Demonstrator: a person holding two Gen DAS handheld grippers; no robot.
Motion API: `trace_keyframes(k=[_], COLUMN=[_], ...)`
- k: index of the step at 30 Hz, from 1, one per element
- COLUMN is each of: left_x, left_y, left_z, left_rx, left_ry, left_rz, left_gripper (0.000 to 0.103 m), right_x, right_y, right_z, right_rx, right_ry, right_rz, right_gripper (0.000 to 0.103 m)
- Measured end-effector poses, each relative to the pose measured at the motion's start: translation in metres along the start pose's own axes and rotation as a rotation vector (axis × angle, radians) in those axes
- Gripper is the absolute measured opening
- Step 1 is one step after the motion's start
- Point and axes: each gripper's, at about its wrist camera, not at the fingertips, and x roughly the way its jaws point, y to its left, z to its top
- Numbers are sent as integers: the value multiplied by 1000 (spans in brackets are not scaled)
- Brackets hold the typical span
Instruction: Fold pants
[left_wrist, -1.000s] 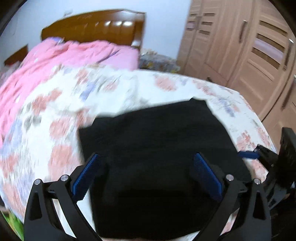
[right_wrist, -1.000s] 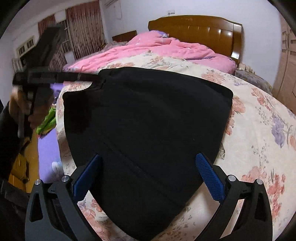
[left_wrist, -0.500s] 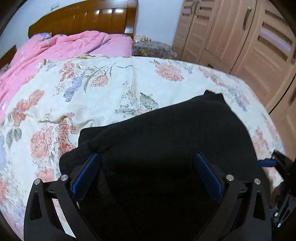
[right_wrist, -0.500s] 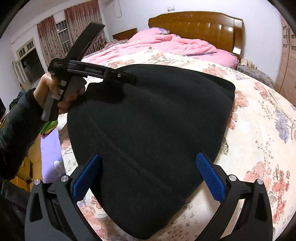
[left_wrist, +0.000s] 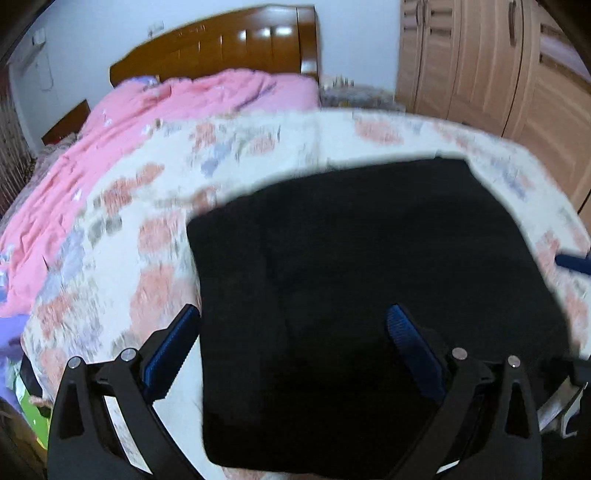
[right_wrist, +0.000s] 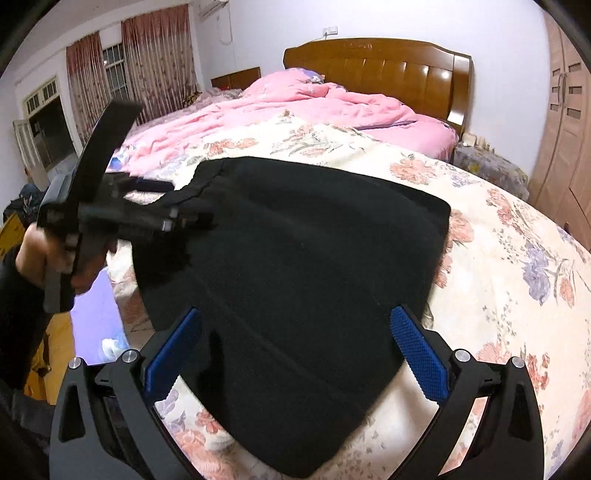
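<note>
Ahead of both tools, the pants (right_wrist: 295, 266) are matt black cloth, softly napped. The bedspread (right_wrist: 498, 236) beneath is smooth printed cotton. Far beyond, the headboard (right_wrist: 388, 70) is glossy varnished wood. Finger pads (right_wrist: 419, 354) are knurled blue rubber.

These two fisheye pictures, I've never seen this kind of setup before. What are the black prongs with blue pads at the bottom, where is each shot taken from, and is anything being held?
There is no robot here. A person holds a hand-operated gripper in each hand, and each gripper has a camera looking forward along its two fingers. The prongs are those fingers, and the blue strips are their grip pads.

One picture looks out from the left gripper, the other from the right gripper. In the right one you can also see the person's hand holding the left gripper.

Folded black pants lie on a bed with a flowered cover and a pink quilt behind. Both grippers are open, and neither holds anything.
</note>
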Motion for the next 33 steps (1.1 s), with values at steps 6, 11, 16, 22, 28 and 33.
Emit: trace_keyframes(k=[6,11,16,22,28,33], left_x=[10,11,13,17,-12,-77], left_y=[13,14,16,24,7,-9], left_z=[-13,-15,-17,-21,-11,-11], left_rx=[-68,-65,-71,-114,-49,-34], left_ry=[-20,-31,-34,-46,-52,-233], left_rz=[-55,-61,-70,-109,59,216], left_gripper=[102,102,102,102,102,102], right_x=[14,15,15,11,-12,-38], right_y=[-12,-13,-15,-11,-12,-26], right_z=[-14,-14,-16,-17,-10,-15], right_rx=[41,49,49,51,54,175], right_ry=[11,12,12,21,13,-62], right_rz=[59,79,92,83,1,-138], right_gripper=[99,99,99,99,99,99])
